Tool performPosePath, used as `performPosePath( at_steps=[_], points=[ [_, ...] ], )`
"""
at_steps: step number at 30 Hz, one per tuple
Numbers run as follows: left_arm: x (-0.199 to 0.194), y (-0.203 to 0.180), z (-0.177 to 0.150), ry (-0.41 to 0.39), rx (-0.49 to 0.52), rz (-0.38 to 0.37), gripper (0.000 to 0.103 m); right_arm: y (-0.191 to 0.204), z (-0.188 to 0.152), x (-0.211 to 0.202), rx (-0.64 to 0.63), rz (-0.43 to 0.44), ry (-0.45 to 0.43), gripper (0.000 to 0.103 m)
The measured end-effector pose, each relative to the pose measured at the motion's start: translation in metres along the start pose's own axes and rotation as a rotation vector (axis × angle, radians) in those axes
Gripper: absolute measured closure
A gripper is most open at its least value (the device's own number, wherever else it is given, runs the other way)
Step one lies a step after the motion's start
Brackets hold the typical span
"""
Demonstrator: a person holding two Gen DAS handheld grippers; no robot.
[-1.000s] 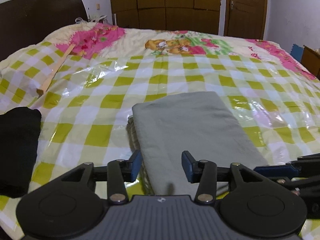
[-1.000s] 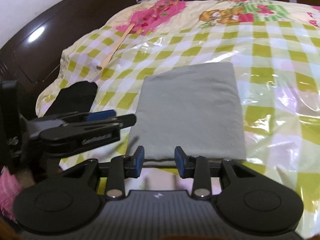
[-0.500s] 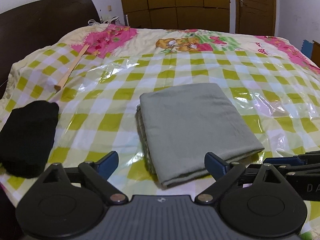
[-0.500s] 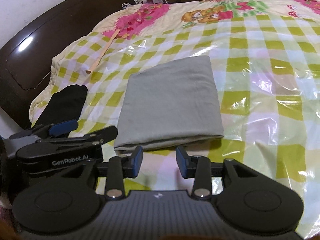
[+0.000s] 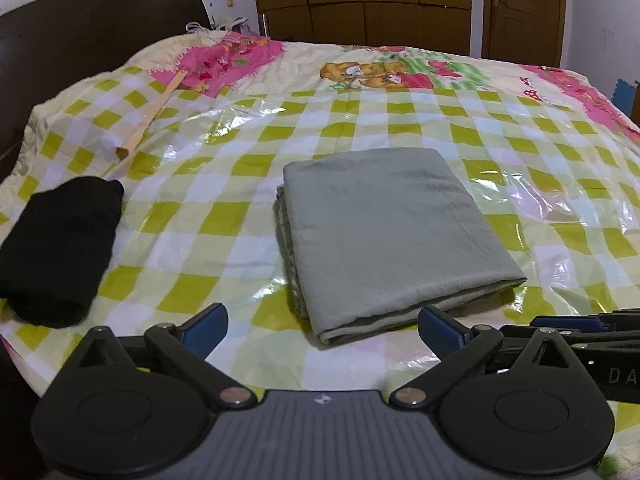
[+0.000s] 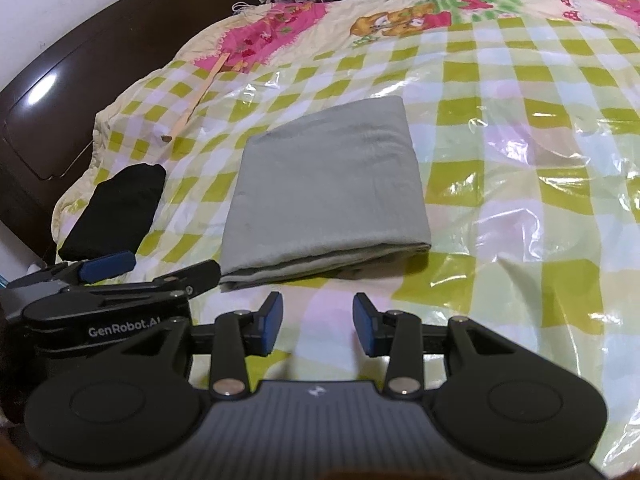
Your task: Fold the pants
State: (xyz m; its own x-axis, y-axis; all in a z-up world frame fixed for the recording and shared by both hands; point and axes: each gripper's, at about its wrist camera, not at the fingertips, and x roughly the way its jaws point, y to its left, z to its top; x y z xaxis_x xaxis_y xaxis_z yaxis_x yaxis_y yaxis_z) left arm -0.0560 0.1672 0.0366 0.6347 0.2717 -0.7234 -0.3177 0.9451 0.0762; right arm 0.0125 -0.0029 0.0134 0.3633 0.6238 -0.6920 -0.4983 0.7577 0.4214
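Note:
The grey pants [image 5: 384,232] lie folded into a neat rectangle on the checked bedspread [image 5: 224,184]; they also show in the right wrist view [image 6: 328,188]. My left gripper [image 5: 322,330] is open wide and empty, just short of the pants' near edge. My right gripper [image 6: 318,326] is partly open and empty, a little back from the near folded edge. The left gripper's side shows at the lower left of the right wrist view [image 6: 108,284].
A folded black garment [image 5: 60,248] lies on the bed to the left of the pants. A wooden stick [image 5: 154,114] lies further back on the left. A dark headboard [image 5: 80,32] stands at the left, wardrobes and a door behind.
Both grippers have pulled back from the folded pants. The left gripper's jaws opened wide. The right gripper's jaws opened slightly. The pants lie still.

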Motion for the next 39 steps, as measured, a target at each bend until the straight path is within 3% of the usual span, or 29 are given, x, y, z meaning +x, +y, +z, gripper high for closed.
performPosePath(
  at_steps=[13,19,39],
  points=[
    [-0.002,-0.005,-0.009,0.046,0.016,0.009,0.000,-0.003,-0.002,0.001,0.017,-0.035,0.007,0.061],
    [-0.002,-0.006,-0.011,0.062,0.000,-0.025,0.000,-0.006,-0.006,0.005,0.023,-0.071,0.034,0.061],
    [0.002,-0.009,-0.014,0.079,0.011,-0.011,0.000,-0.007,-0.011,0.008,0.037,-0.083,0.051,0.060]
  ],
)
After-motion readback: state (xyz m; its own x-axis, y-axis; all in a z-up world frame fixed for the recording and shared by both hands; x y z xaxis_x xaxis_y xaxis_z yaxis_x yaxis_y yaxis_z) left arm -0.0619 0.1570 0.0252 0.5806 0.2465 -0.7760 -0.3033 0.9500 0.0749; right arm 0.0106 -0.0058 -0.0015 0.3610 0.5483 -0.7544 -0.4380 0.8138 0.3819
